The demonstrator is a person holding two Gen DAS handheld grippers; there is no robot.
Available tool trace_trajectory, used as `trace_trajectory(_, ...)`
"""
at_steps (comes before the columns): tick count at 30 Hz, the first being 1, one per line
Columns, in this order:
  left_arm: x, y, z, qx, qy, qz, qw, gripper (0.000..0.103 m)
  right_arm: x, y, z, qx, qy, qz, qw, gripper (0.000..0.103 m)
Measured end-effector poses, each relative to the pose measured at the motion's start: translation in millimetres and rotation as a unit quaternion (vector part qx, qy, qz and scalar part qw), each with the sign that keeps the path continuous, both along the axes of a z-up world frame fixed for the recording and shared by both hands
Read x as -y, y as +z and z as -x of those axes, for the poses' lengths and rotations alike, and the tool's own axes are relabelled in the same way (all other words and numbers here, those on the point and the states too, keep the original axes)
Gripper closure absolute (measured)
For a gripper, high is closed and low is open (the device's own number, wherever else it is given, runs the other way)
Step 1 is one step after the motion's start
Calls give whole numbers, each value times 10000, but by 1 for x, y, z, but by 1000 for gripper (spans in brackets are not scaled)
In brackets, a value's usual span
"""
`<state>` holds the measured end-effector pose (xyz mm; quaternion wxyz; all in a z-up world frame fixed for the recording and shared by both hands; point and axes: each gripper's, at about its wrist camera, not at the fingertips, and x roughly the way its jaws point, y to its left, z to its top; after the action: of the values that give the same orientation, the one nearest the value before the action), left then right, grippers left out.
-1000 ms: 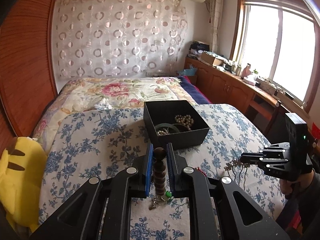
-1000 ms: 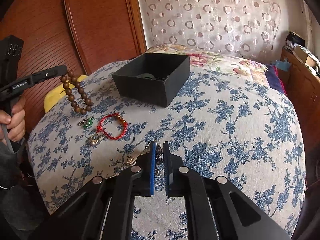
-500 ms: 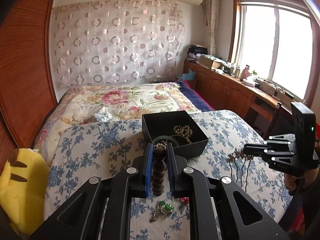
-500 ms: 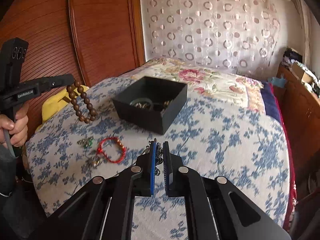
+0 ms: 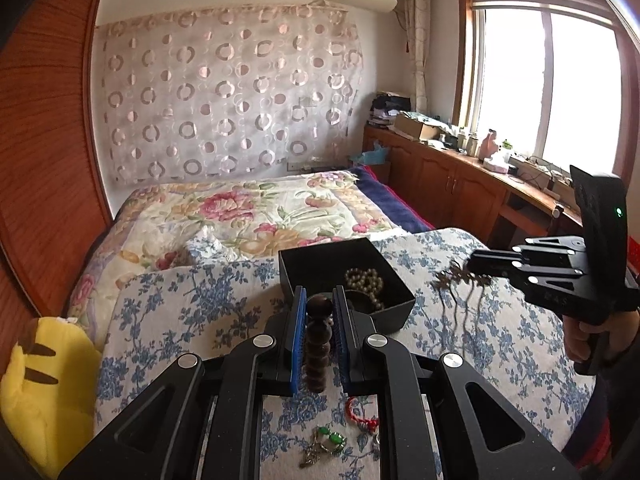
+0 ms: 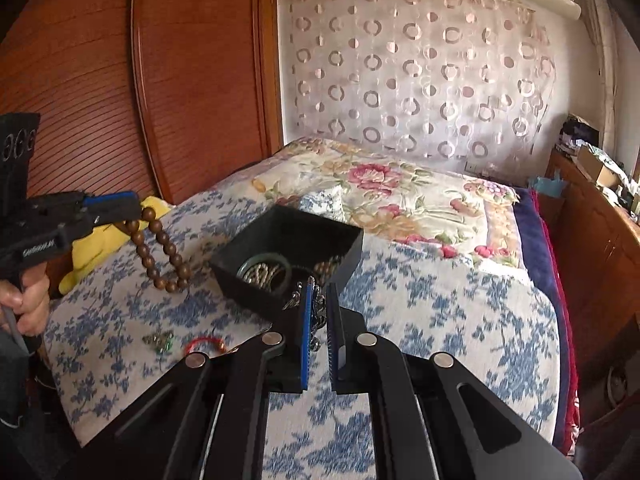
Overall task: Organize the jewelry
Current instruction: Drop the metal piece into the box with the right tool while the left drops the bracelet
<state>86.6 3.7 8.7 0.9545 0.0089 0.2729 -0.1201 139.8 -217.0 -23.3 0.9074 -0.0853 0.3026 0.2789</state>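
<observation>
Left gripper pinches a wooden bead bracelet, hanging left of the black box. Right gripper clamps a dangly metal hairpin near the box's right side. Risk: both reach the box together and collide, or the dangles snag the rim.

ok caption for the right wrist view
Right tool carries a metal chain toward the black box; left tool holds wooden beads.

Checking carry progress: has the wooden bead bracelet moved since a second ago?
Yes. In the right wrist view the wooden bead bracelet, held by the left tool, has moved right, toward the black box.
</observation>
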Motion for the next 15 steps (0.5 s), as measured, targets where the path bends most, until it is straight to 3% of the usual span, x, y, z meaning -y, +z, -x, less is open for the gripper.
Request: trace_trajectory(15, 3, 15, -17, 97, 4, -78, 9999, 91, -37, 12, -52, 15, -44, -74, 10000, 95)
